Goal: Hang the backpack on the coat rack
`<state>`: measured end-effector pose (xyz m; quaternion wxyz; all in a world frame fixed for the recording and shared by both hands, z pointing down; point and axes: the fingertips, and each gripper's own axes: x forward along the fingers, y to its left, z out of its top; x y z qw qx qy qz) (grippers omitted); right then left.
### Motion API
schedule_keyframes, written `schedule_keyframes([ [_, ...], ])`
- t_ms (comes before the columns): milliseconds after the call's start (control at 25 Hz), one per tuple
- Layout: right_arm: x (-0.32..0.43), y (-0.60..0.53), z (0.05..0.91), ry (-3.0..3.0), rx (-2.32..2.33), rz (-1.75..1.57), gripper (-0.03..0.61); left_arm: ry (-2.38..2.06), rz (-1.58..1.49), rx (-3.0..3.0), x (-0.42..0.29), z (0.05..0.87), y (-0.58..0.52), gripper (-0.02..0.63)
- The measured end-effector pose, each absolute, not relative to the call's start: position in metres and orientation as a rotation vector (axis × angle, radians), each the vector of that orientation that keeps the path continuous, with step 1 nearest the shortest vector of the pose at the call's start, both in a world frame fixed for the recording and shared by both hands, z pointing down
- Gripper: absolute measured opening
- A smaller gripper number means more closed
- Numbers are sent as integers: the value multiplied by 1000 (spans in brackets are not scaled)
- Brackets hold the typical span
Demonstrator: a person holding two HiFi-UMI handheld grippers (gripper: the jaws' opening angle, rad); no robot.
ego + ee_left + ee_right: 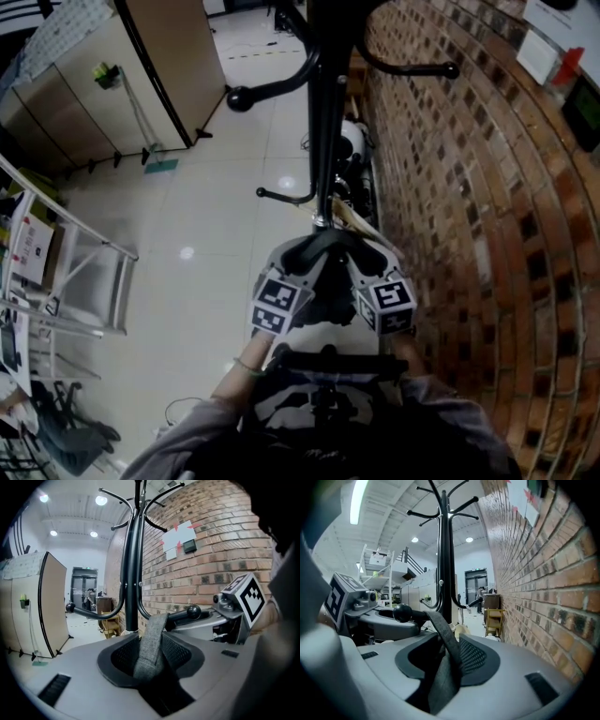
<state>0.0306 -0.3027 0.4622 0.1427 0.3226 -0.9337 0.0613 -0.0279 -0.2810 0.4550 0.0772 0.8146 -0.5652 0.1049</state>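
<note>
The black coat rack [326,141] stands by the brick wall, its pole [131,573] just ahead of both grippers. A grey backpack strap [157,625] rises from between the left gripper's [150,645] jaws to a low ball-tipped hook [194,611]. In the right gripper view the same kind of strap [443,630] runs from the right gripper [451,654] up to that hook [400,612]. Both grippers stand open, with the strap loose between the pads. The left gripper [298,251] and right gripper [361,253] sit side by side at the pole. The backpack's body is hidden below them.
A brick wall [487,187] runs close along the right. Upper hooks [440,508] spread above. A beige partition [141,75] and a metal rack [66,272] stand at the left on the tiled floor [206,216]. A yellow shelf [493,620] and clutter lie by the wall.
</note>
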Motion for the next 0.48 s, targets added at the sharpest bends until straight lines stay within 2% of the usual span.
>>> schedule_keyframes([
  [200,44,-285,466,-2685,1029,304,124,-1629,213,2458,-37,457,-265,136],
  [280,47,-280,470,-2676,1083,340,113,-1608,229,2471,-39,458,-260,108],
  [360,49,-274,472,-2662,1139,370,94,-1605,242,2488,-43,457,-256,31],
  [480,44,-260,472,-2643,1200,405,59,-1573,237,2508,-50,456,-248,7],
])
